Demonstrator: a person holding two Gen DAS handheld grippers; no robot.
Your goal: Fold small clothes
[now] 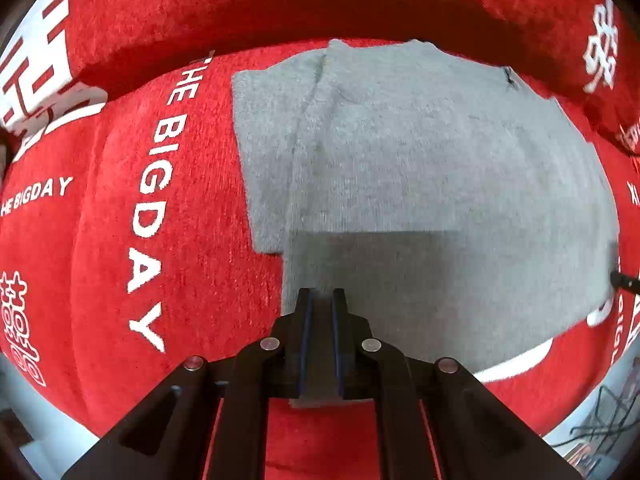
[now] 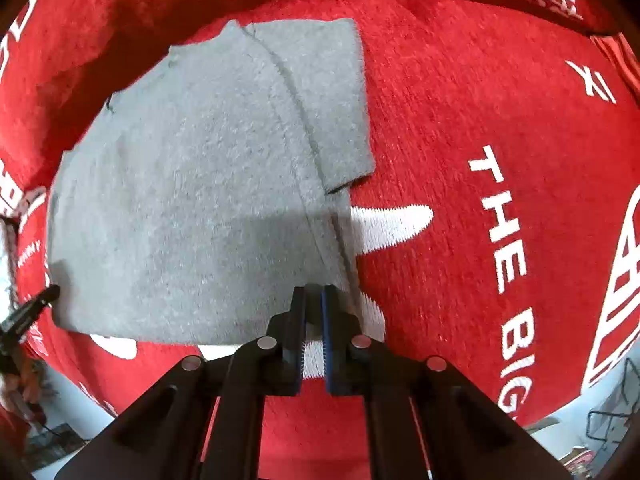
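A: Left gripper [image 1: 322, 300] is clamped on the hem of the grey shirt [image 1: 420, 160], lifted over the red cloth [image 1: 192, 260]. Right gripper [image 2: 314, 296] pinches the hem's other corner, jaws narrow.

B: Thin bite there; it could slip and sag.

A: Only the right view shows the sleeve [image 2: 332, 92] at one o'clock; the left shows the other at eleven.

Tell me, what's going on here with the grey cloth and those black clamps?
Someone is folding a small grey T-shirt on a red cloth printed with white lettering, working a hand-held gripper in each hand. The left gripper is shut on the shirt's bottom hem near one corner, and the right gripper is shut on the hem near the other corner. The hem is lifted off the cloth, while the sleeves and collar end lie flat.
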